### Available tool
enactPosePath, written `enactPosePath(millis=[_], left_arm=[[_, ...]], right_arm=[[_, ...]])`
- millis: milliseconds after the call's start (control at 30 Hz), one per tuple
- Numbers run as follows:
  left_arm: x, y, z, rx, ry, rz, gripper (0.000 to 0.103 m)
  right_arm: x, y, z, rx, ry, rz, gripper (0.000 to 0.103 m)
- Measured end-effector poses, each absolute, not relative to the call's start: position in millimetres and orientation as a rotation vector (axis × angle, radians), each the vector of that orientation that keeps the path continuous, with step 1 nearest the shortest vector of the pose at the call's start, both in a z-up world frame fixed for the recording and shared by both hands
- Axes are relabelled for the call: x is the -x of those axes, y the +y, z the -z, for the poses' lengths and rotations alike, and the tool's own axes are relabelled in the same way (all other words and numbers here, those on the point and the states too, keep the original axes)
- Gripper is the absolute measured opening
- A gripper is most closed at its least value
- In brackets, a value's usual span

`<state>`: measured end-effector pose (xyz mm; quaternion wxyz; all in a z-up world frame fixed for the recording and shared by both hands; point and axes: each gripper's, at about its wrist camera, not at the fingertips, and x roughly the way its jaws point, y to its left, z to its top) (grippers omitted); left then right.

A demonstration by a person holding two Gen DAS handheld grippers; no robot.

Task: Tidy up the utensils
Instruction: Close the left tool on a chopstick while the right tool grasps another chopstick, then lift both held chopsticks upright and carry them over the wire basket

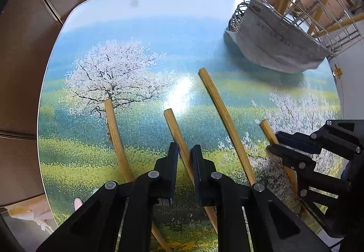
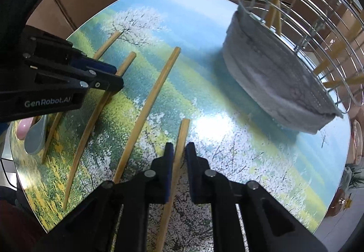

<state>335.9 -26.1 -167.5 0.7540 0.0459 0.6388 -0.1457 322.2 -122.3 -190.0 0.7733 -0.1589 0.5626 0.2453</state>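
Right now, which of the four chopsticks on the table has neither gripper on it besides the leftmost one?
The longest chopstick, third from the left, lying free between the two gripped ones.

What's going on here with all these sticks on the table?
A person is tidying chopsticks using two handheld grippers. The left gripper is shut on one chopstick, and the right gripper is shut on another chopstick. Both still lie on the picture-printed table. Two more lie loose, and several already stand in the wire rack.

Wire rack [image 1: 318, 1] blocks far corner
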Motion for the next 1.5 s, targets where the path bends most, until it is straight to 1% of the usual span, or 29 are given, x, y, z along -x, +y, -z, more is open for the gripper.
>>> enactPosePath(millis=[233, 367, 400, 567, 700, 1000, 1167, 1500], left_arm=[[-344, -30, 173, -0.085, 1.422, 0.328, 0.008], [-337, -35, 173, -0.060, 1.411, 0.334, 0.007], [-323, -36, 174, -0.040, 1.410, 0.338, 0.006], [-309, -28, 174, 0.003, 1.375, 0.324, 0.006], [-297, -22, 164, 0.046, 1.328, 0.340, 0.006], [-259, -12, 125, 0.061, 1.176, 0.350, 0.006], [-247, -26, 96, 0.067, 1.090, 0.361, 0.006], [-211, -22, 32, 0.088, 0.938, 0.398, 0.006]], right_arm=[[-315, -123, 192, 0.323, 1.223, -0.542, 0.007], [-310, -129, 192, 0.300, 1.216, -0.533, 0.007], [-309, -131, 192, 0.292, 1.214, -0.533, 0.007], [-293, -161, 183, 0.246, 1.175, -0.533, 0.007], [-278, -179, 171, 0.195, 1.128, -0.528, 0.007], [-236, -208, 135, 0.117, 0.993, -0.524, 0.006], [-214, -221, 112, 0.074, 0.923, -0.503, 0.006], [-178, -234, 56, 0.009, 0.762, -0.458, 0.006]])
